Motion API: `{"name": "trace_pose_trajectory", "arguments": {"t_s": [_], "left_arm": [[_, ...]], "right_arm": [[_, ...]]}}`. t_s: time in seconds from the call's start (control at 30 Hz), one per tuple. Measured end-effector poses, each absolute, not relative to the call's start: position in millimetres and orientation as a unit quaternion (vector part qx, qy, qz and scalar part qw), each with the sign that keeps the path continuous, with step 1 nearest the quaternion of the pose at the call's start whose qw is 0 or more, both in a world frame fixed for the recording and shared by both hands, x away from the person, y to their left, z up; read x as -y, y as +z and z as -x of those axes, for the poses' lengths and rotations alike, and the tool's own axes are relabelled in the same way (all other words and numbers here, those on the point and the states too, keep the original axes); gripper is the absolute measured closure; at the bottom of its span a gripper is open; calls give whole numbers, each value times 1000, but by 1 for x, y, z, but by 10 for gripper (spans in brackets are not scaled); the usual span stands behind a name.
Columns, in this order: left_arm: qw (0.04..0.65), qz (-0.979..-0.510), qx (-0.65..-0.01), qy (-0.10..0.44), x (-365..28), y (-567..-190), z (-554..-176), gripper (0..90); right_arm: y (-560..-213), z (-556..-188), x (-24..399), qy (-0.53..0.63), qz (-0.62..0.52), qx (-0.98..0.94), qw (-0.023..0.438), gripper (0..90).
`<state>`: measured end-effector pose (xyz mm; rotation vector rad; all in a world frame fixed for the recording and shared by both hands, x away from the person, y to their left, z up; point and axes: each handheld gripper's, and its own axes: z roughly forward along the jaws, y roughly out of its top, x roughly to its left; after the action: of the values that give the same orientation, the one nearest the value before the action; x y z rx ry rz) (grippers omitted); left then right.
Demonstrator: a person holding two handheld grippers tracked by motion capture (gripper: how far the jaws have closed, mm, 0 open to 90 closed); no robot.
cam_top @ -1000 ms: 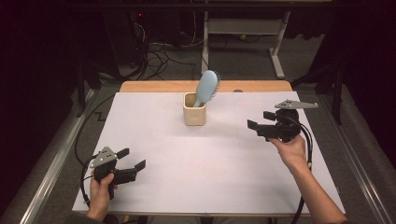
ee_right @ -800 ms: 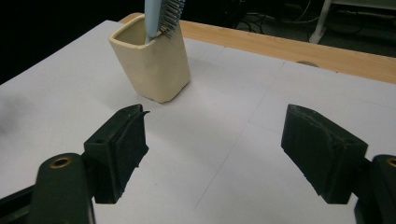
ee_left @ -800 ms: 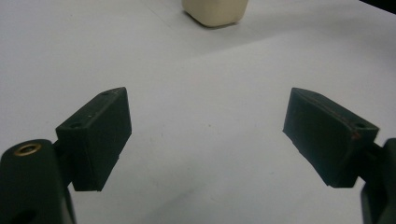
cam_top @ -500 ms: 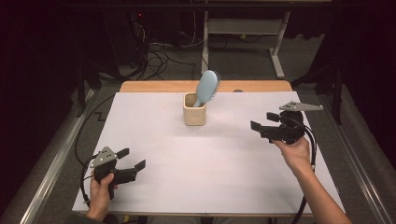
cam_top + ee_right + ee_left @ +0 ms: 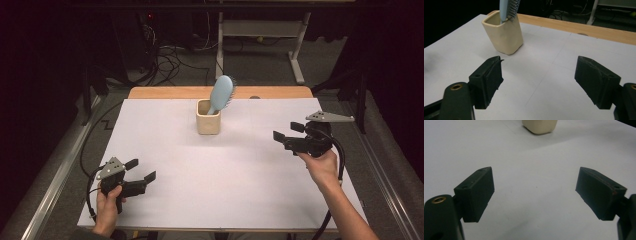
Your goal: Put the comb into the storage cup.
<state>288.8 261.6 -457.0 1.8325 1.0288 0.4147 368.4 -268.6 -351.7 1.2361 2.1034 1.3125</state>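
One white sheet-covered table carries the work: a cream square ceramic cup stands upright near its far edge at centre, with a light-blue plastic hairbrush resting handle-down in it, head leaning toward the right above the rim. Both tools are empty with jaws spread wide; the left gripper sits low at the near left corner, well apart from the cup, while the right gripper hovers to the cup's right, facing it. Judgement: the right gripper should approach level, straddle the brush just above the rim, and close on it before lifting straight up, so the cup does not tip.
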Motion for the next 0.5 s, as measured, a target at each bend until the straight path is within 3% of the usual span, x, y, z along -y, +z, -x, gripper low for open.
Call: {"name": "trace_pose_trajectory", "arguments": {"t_s": [0.5], "left_arm": [[479, -751, -422, 170, -262, -457, -289, 161]], "right_arm": [[-353, -358, 276, 474, -436, -742, 187, 229]]}}
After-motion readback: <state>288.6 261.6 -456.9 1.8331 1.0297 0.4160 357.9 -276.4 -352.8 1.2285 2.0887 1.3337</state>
